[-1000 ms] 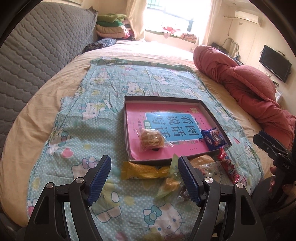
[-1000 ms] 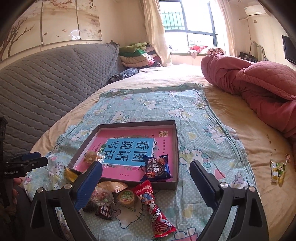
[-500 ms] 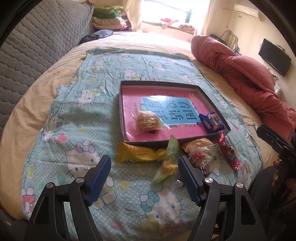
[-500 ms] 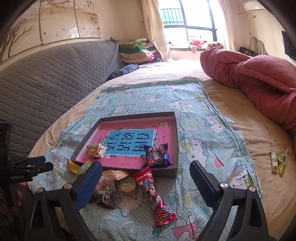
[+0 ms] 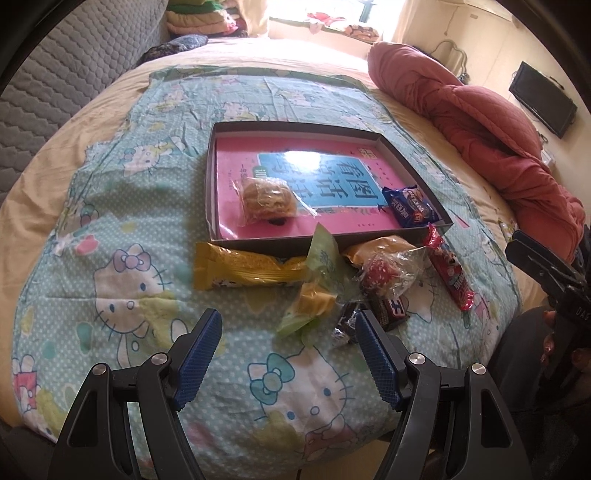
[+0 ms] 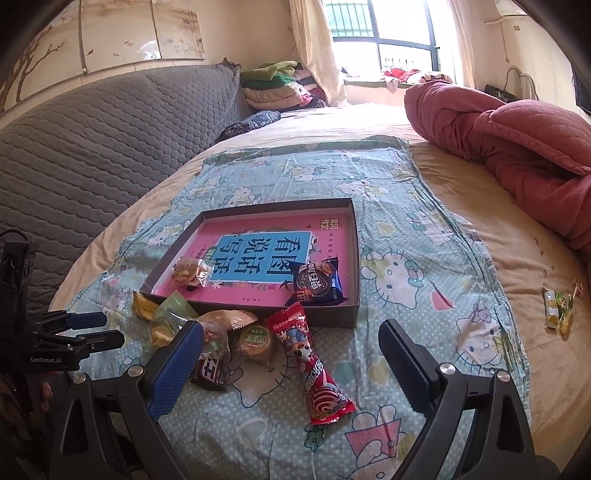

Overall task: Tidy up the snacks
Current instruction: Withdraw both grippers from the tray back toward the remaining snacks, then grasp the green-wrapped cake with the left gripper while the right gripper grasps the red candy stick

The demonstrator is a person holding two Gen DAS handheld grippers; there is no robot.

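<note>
Both grippers have drawn back toward the bed's near edge over the last second — fingers of the left gripper (image 5: pixel 284 332) and right gripper (image 6: pixel 291 343) spread, empty. Two snacks lie in the box (image 5: pixel 212 177); the loose pile (image 5: pixel 332 280) waits just before it, so another pick seems next.

Both cameras look forward between their own open fingers across the bed, and the shallow box (image 5: pixel 439 217) serves as the landmark. The left wrist view sits near and fairly high on the box's near-left side, tilted down so the box floor shows broadly, with the left gripper (image 5: pixel 288 325) at the bottom edge. The right wrist view sits lower, off the box's (image 6: pixel 352 254) near-right corner, facing toward the window (image 6: pixel 388 35), with the right gripper (image 6: pixel 291 332) in the foreground. Both views share the box, the loose snacks (image 5: pixel 332 280) just in front of it (image 6: pixel 236 332), and the patterned cloth (image 5: pixel 122 221).
</note>
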